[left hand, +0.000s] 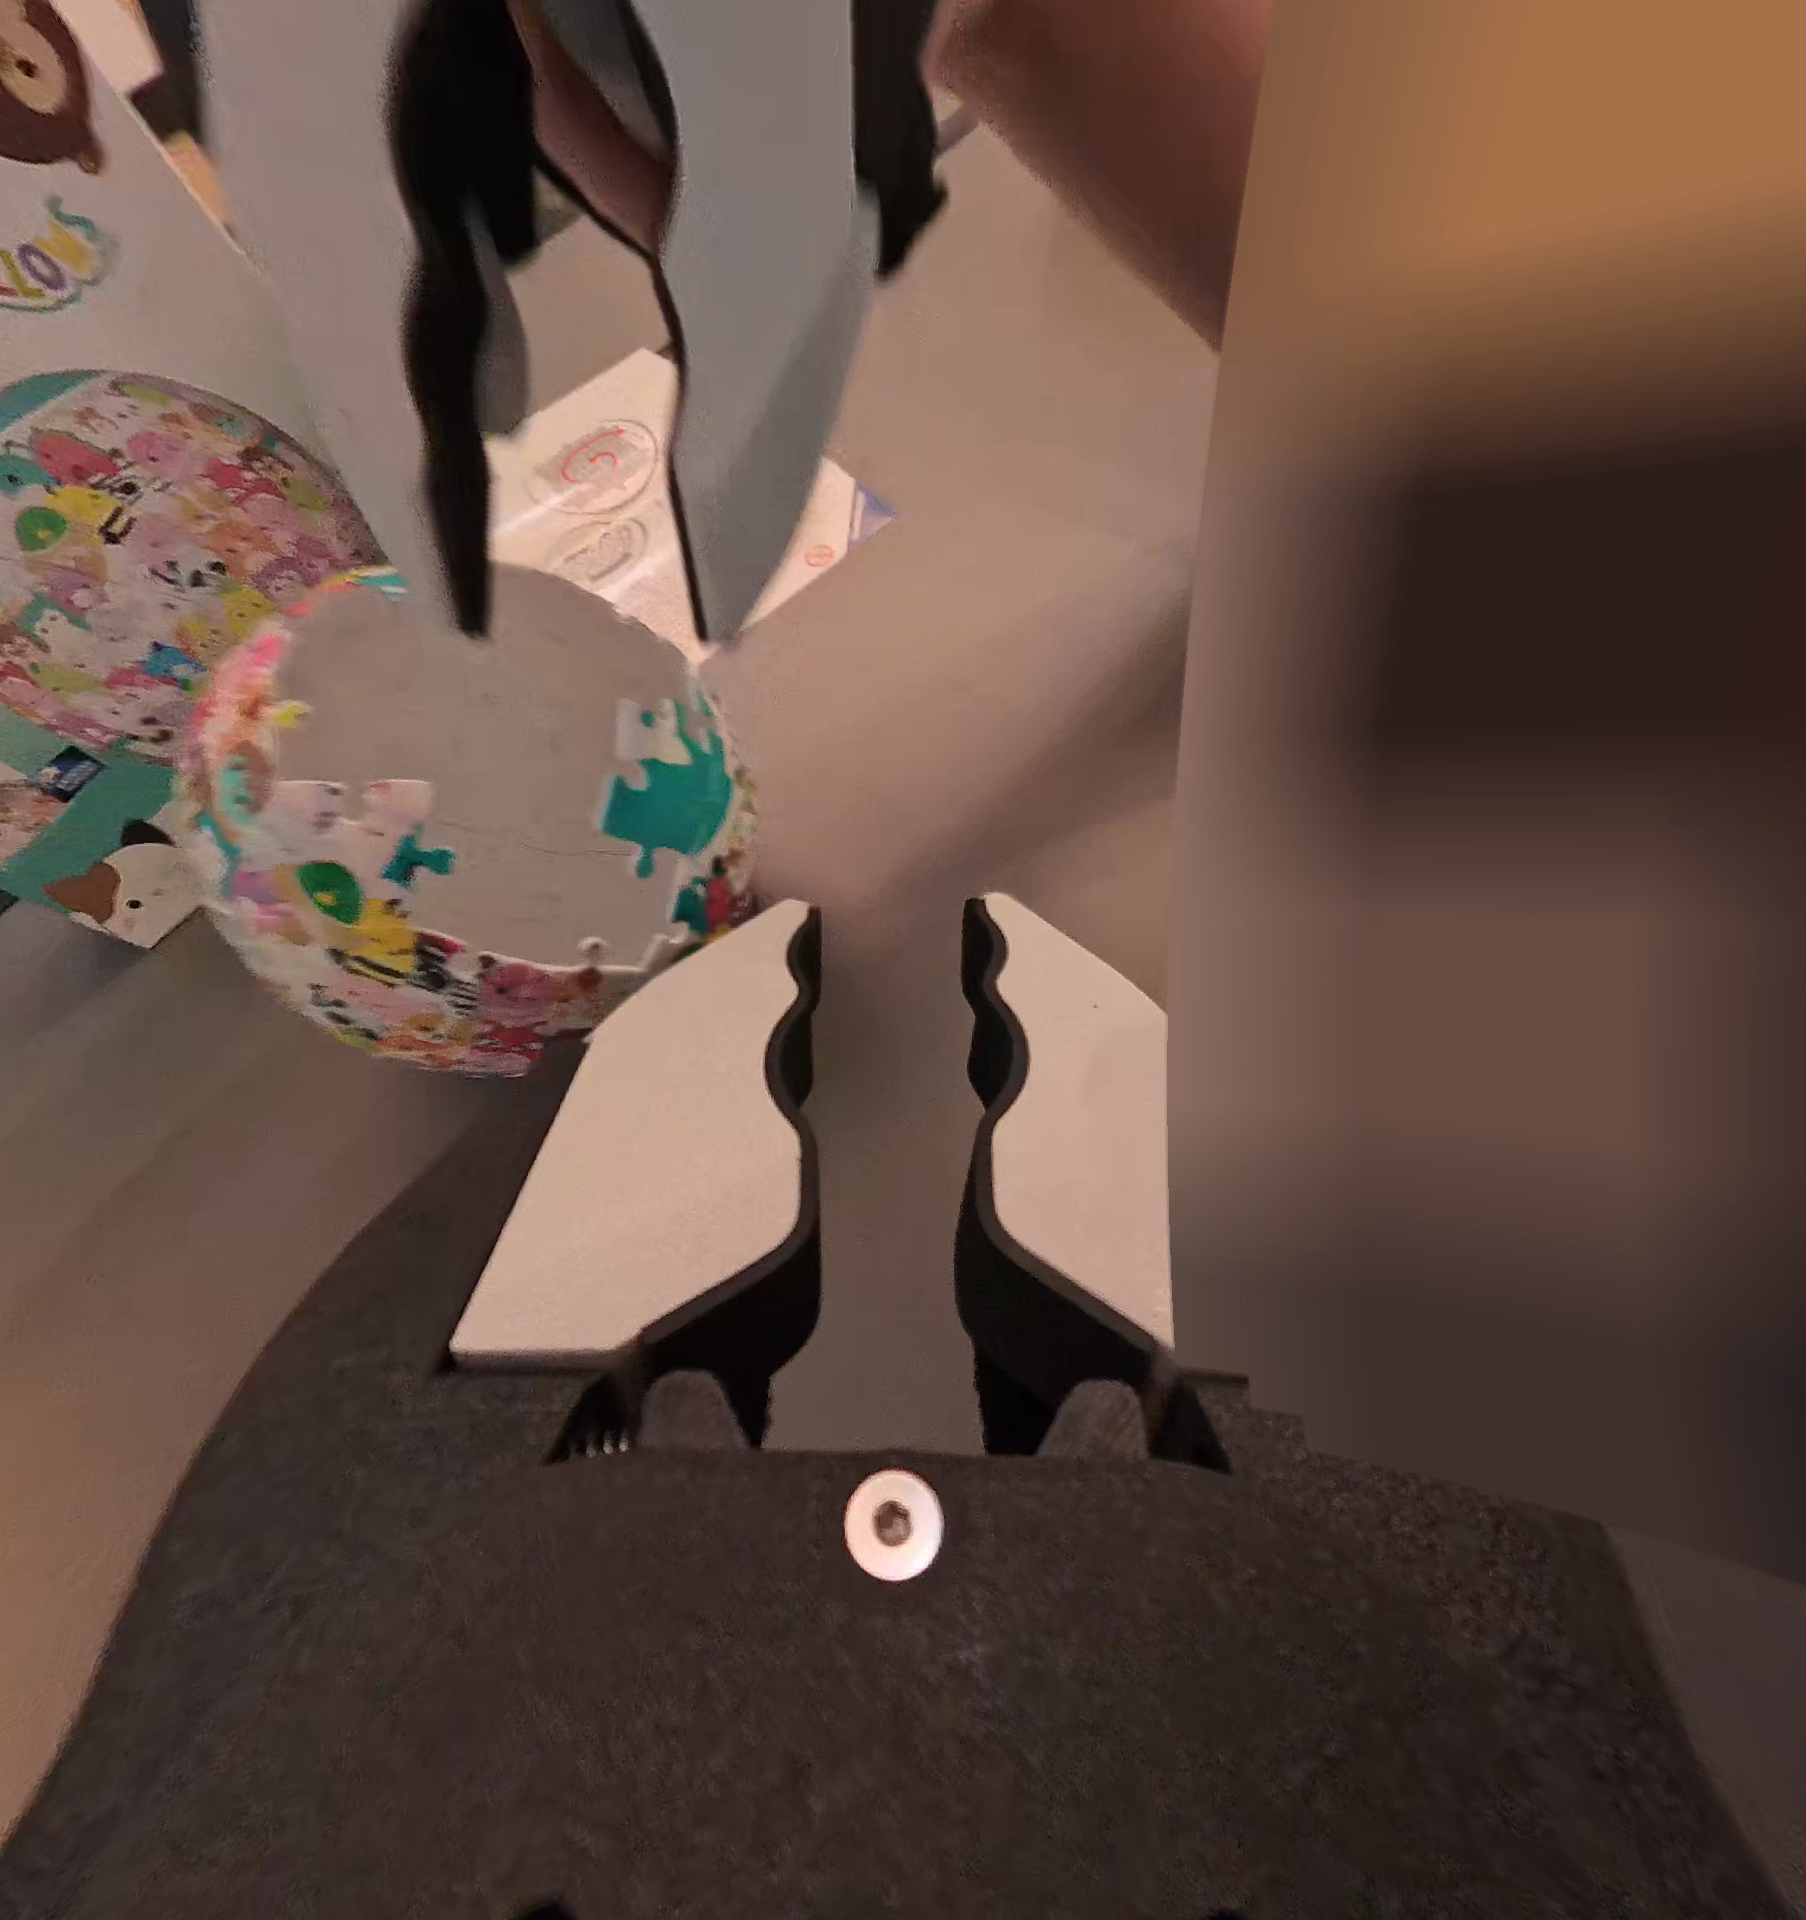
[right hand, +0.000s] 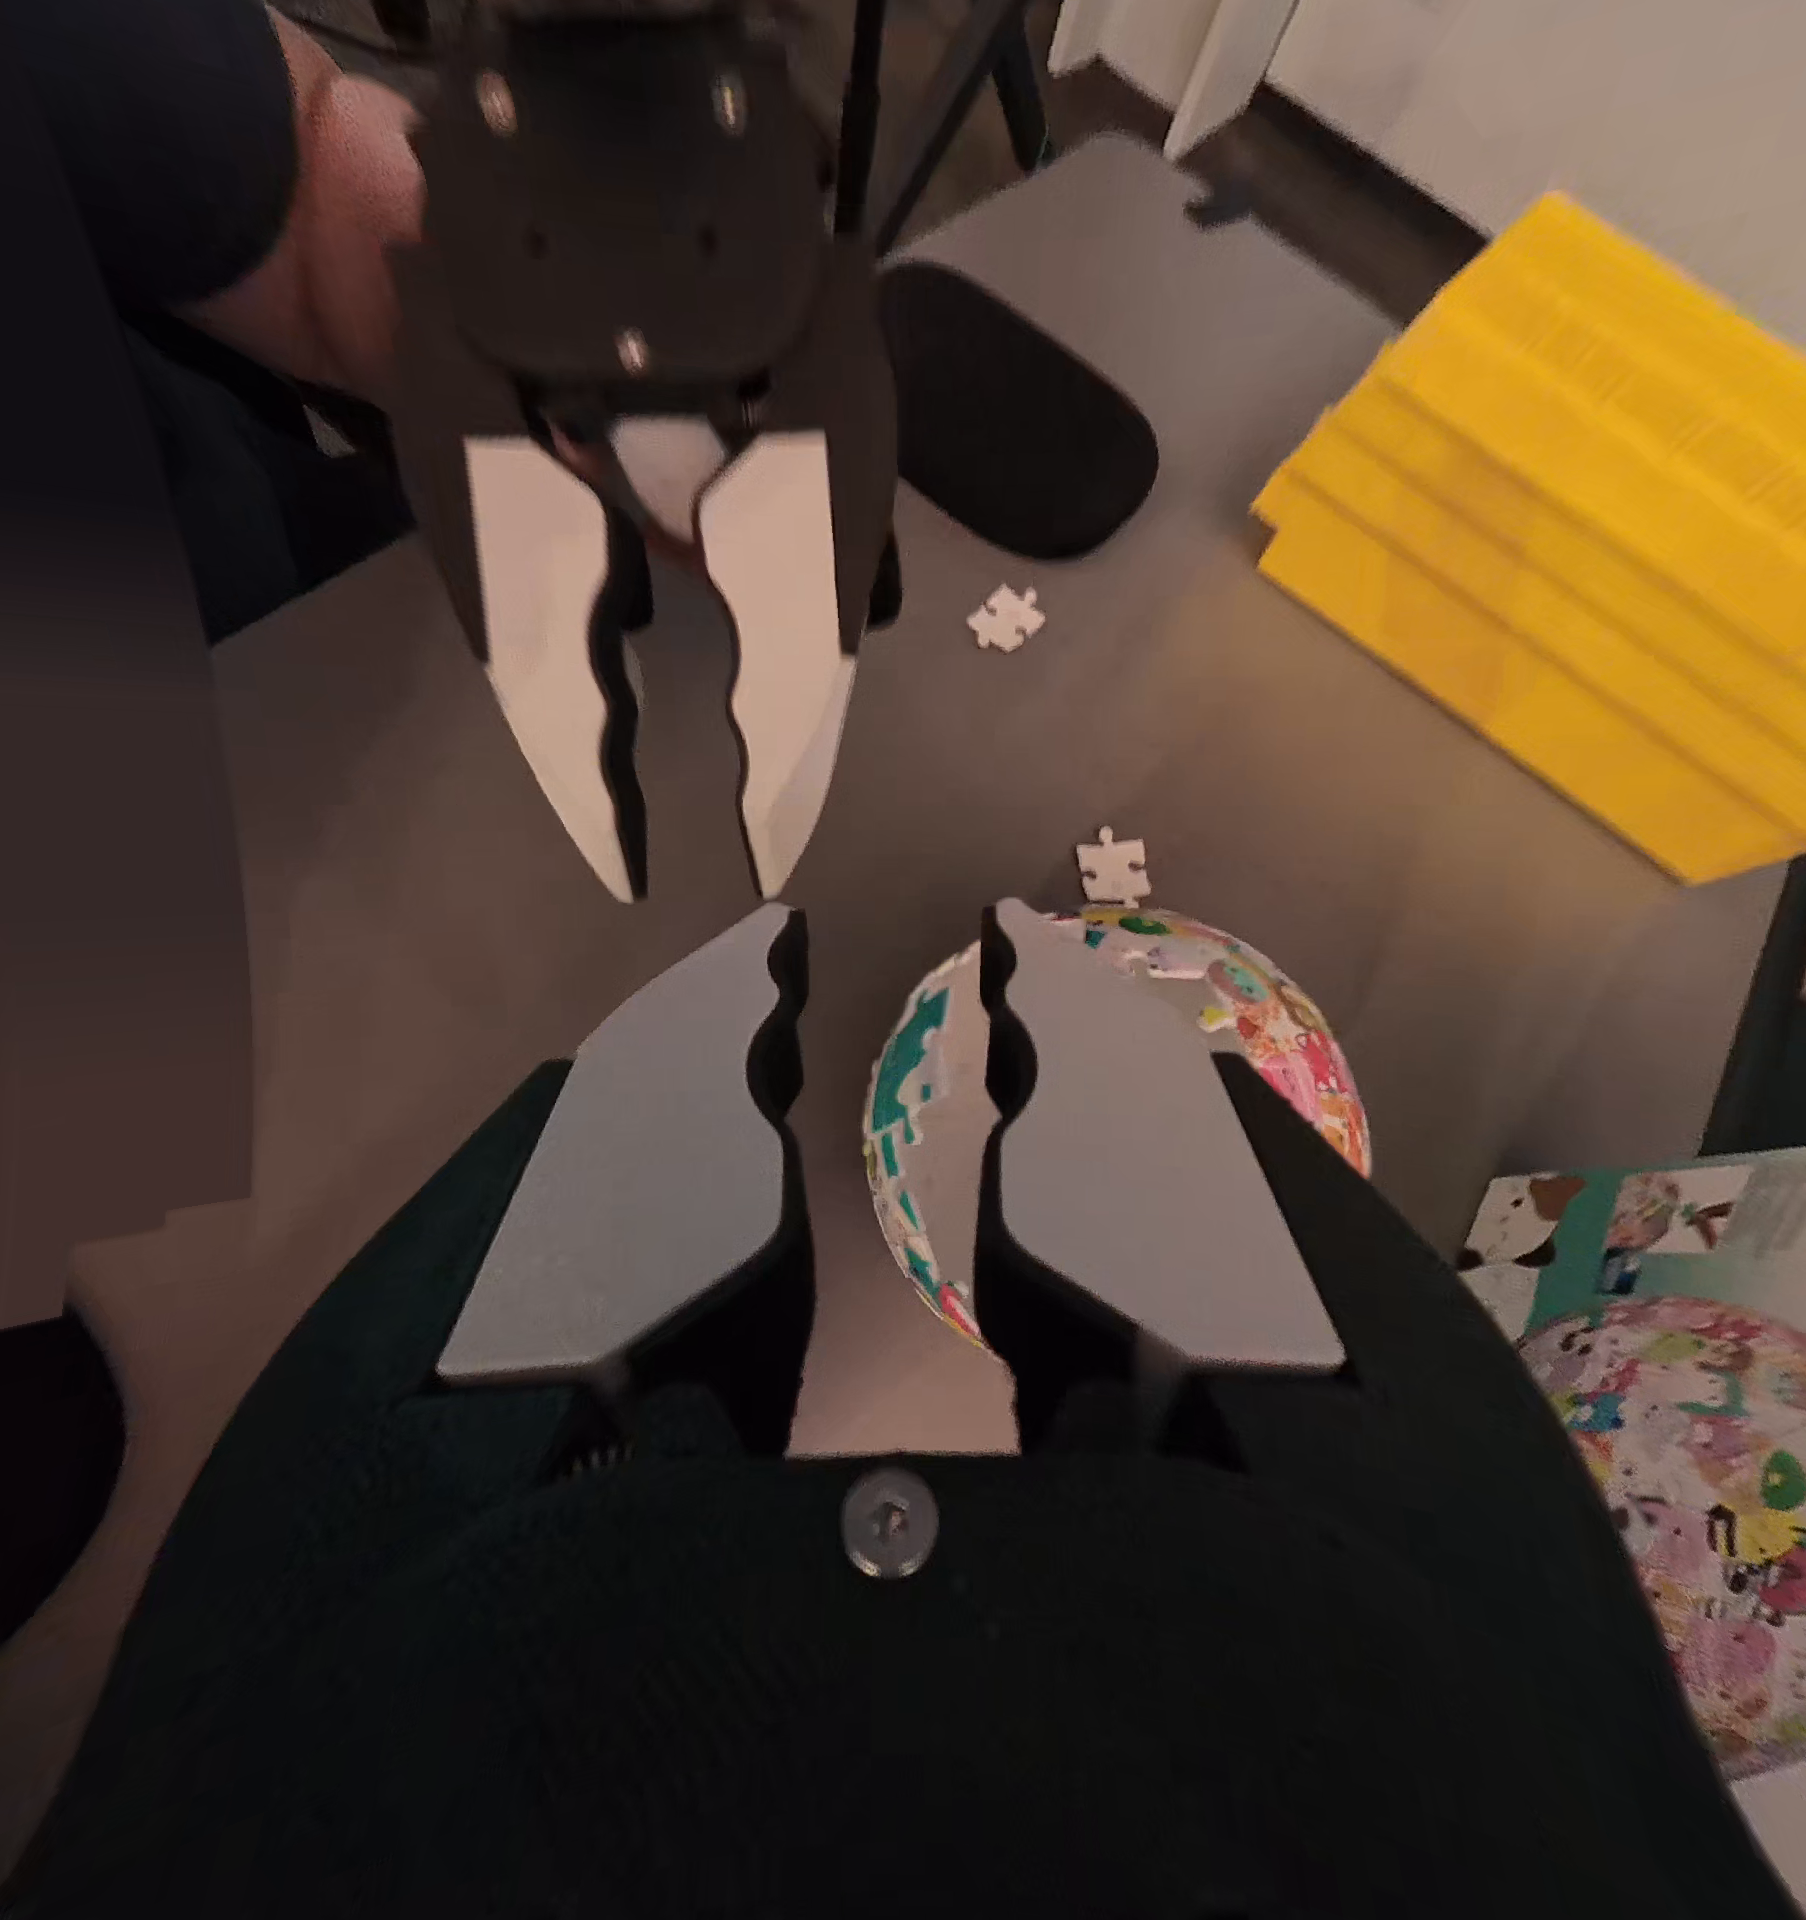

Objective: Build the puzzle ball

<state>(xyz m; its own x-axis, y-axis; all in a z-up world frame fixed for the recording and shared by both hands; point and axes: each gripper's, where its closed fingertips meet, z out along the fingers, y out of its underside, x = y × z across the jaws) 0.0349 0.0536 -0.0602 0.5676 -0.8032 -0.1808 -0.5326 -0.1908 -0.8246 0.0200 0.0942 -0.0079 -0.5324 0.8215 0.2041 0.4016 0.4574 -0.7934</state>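
The partly built puzzle ball (left hand: 463,831) is a colourful shell with a large open gap that shows its grey inside; it rests on the grey table. My left gripper (left hand: 891,914) is open and empty, just right of the ball. My right gripper (left hand: 595,623) hangs above the ball, jaws apart. In the right wrist view my right gripper (right hand: 891,914) is open and empty, and the ball (right hand: 1283,1029) lies partly behind its right finger. The left gripper (right hand: 699,888) points at it tip to tip. Two loose white pieces (right hand: 1003,616) (right hand: 1112,862) lie beyond the ball.
The puzzle box (left hand: 68,582) stands left of the ball and shows at the lower right in the right wrist view (right hand: 1688,1455). A printed paper sheet (left hand: 608,468) lies behind the ball. A yellow stack (right hand: 1564,520) and a black chair seat (right hand: 1013,416) sit beyond the table. Across from one pair of fingers to the other is roughly 6 centimetres.
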